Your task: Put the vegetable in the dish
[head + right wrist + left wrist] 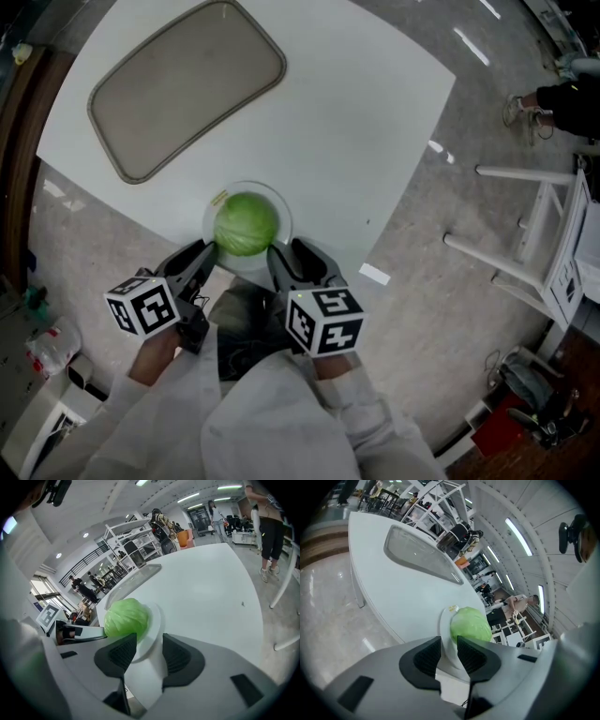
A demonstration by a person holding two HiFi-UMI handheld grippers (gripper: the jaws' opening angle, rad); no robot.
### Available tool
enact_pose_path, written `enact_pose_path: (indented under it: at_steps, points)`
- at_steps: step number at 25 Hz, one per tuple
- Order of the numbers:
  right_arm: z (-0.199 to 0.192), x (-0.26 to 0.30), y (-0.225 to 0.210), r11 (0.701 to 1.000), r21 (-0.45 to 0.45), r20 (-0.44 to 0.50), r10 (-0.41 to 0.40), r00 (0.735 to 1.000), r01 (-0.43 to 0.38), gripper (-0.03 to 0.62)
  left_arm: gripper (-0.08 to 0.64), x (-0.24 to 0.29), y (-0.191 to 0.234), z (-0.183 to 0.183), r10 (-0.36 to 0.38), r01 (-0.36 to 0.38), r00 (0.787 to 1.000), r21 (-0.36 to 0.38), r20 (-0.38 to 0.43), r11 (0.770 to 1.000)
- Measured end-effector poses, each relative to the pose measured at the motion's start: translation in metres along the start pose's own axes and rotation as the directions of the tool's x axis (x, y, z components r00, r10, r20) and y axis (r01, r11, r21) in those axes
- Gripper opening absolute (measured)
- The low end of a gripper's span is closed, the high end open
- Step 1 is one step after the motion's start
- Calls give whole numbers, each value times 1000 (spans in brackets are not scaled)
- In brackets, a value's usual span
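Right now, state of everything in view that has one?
Round white dish: upright, occupied.
Round green cabbage: resting in the dish.
Grey rounded-rectangular tray: empty.
Left hand-held gripper: open, at the dish's edge.
Right hand-held gripper: open, at the dish's edge.

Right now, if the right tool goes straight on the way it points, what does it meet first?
Likely the rim of the dish, which lies in the gap between the open jaws of the right tool. The cabbage sits just behind, toward the jaw at the view's left. How close is unclear.
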State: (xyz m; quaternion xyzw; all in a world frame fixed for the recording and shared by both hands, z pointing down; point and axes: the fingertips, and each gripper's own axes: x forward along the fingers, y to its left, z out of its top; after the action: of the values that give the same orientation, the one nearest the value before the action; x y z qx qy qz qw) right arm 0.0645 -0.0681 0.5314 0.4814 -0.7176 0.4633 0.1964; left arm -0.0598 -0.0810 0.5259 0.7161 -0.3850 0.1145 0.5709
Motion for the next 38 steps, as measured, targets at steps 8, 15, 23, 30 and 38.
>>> enact_pose_path:
  at_steps: [8,15,23,30,38]
  points:
    - [1,1,-8,998,-26,7,-62,998,62,130,107,1,1,0,-24,24,1000,-17,15,1000]
    - [0,4,-4,997,-25,15,-68,998,69,122,106,1,1,-1,-35,36,999,-27,24,999]
    - [0,3,-6,999,16,24,-40,999,39,96,87,1,2,-1,-24,24,1000,-11,13,1000]
    - [1,3,-7,999,42,35,-29,999,28,86,54,2,4,-2,-9,9,1000,28,-2,1000]
    - [4,3,-9,999,34,20,3,1000,-4,71,54,3,3,-3,9,-7,1000,70,-22,998]
